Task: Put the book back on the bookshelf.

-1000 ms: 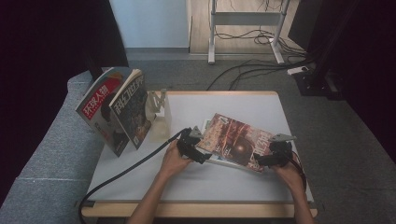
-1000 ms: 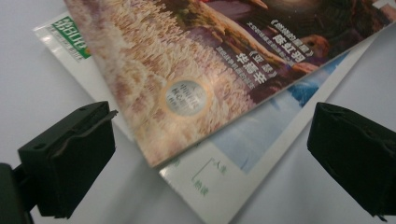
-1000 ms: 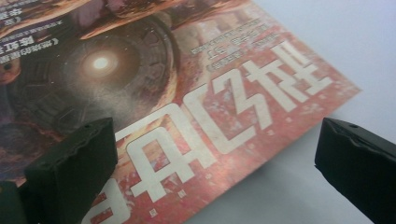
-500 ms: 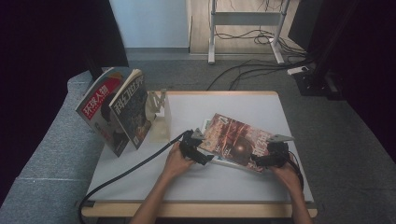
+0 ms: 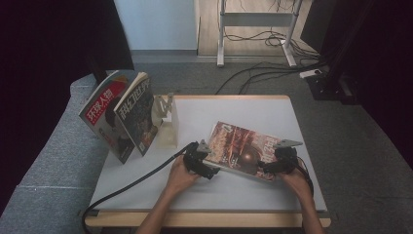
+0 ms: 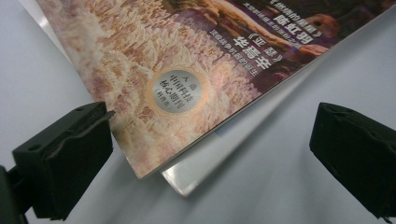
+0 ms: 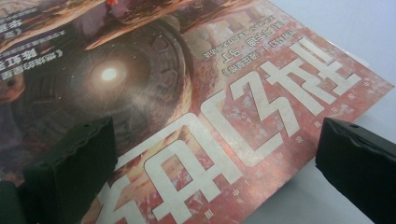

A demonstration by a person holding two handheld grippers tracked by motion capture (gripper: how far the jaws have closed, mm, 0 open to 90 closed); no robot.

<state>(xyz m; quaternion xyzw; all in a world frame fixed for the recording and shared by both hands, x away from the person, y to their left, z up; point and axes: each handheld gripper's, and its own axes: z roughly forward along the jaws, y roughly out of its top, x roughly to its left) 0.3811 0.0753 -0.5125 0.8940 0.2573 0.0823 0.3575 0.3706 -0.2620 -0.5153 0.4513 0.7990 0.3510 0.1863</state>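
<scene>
A magazine (image 5: pixel 242 151) with a reddish-brown cover lies flat on the white bench (image 5: pixel 243 109), toward its near right part and turned at a slant to the bench edges. The cover shows large white Chinese characters and a dark round structure with a bright centre. In the left gripper view, the magazine's near corner (image 6: pixel 154 116) carries a round silver seal, and the cover there sits slightly raised above the pages beneath it. The left gripper (image 5: pixel 203 157), held in the person's left hand (image 5: pixel 181 175), sits at the magazine's left edge; its two black jaws stand wide apart, released, with the corner between them and neither jaw pressing on it. The right gripper (image 5: pixel 272 165), held in the person's right hand (image 5: pixel 294 179), sits at the magazine's right end; in the right gripper view (image 7: pixel 215 154) its jaws are also spread wide, released, one on each side of the white title characters, with the cover lying below them. A black cable (image 5: pixel 131 183) trails from the left gripper across the bench toward the near left corner. At the far left of the bench, a pale bookstand (image 5: pixel 168 122) holds two upright magazines (image 5: pixel 122 114) that lean left, well apart from the flat one. Beyond the bench lie a grey floor and loose cables (image 5: pixel 253 75).
</scene>
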